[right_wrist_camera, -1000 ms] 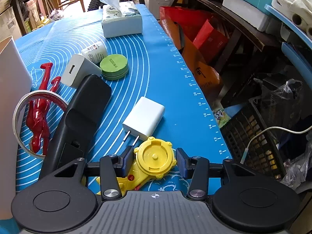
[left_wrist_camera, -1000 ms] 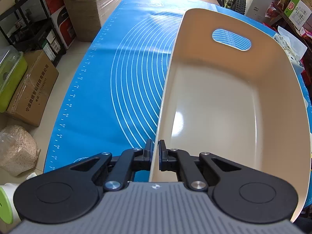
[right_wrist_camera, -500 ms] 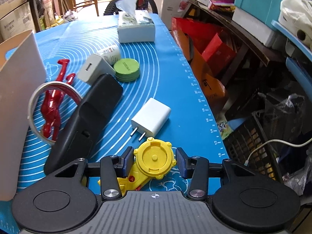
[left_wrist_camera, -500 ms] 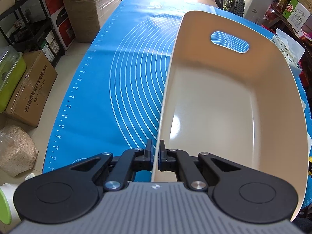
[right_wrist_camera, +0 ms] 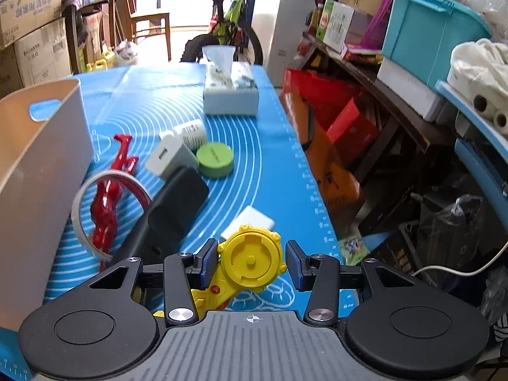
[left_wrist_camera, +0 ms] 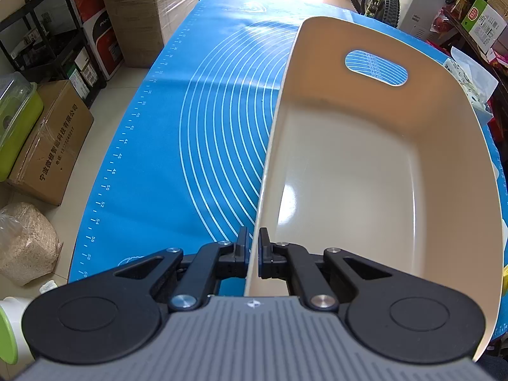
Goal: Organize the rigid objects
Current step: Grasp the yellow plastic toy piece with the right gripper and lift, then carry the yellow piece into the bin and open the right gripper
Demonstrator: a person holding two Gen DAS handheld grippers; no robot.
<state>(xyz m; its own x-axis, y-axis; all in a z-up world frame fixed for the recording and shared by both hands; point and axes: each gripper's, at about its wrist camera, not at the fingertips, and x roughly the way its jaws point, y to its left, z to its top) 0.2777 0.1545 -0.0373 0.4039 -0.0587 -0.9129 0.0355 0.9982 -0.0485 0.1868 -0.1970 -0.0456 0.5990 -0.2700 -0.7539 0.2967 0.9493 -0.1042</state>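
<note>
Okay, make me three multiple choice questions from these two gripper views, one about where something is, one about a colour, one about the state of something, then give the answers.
1. Where is the tissue box?
A. at the mat's far end
B. in the bin
C. on the floor

2. What colour is the round toy in the right gripper?
A. red
B. yellow
C. green

3. What state is the beige bin in?
A. full
B. half full
C. empty

Answers: 1 A, it stands on the blue mat beyond the other items. 2 B, its disc is yellow. 3 C, only bare floor shows inside, while the left gripper pinches its wall.
</note>
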